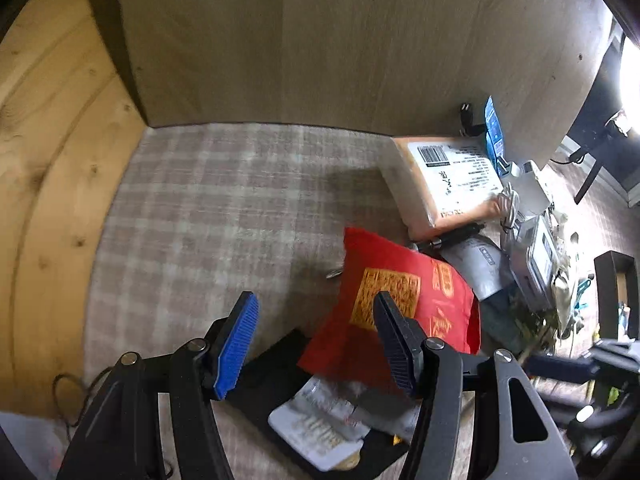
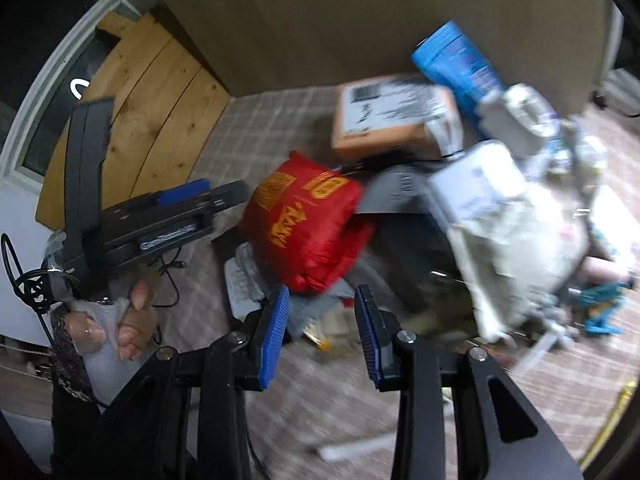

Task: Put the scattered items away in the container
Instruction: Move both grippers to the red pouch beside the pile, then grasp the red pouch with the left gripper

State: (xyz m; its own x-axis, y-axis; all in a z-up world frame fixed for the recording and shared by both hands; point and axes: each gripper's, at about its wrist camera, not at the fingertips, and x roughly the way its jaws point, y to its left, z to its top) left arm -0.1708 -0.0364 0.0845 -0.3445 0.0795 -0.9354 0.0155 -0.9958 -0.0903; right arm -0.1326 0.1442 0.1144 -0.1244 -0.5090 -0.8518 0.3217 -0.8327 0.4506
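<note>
- One checked beige cloth (image 1: 208, 208) covers the table, with a brown wooden panel (image 1: 320, 40) standing at its far edge.
- One orange cardboard parcel with a white barcode label (image 1: 448, 176) lies far right, close to the panel; the right wrist view shows it too (image 2: 384, 120).
- One red foil snack bag with gold print (image 1: 404, 304) lies in the middle of the clutter, puffed and creased, its near edge overlapping a flat black tray (image 1: 272, 376) that also holds one white printed sachet (image 1: 320, 420).
- One blue tube (image 2: 456, 64) leans against the panel behind the parcel; the left view shows only its edge.
- The left gripper (image 1: 316, 344) has its blue-padded fingers apart, nothing between them, the right finger in front of the red bag.
- The right gripper (image 2: 322, 332) is likewise spread and empty, just near of the bag.
- Only the right wrist view shows the person's hand (image 2: 120, 320) on the left tool, and a blurred white heap (image 2: 500, 232) at right.
</note>
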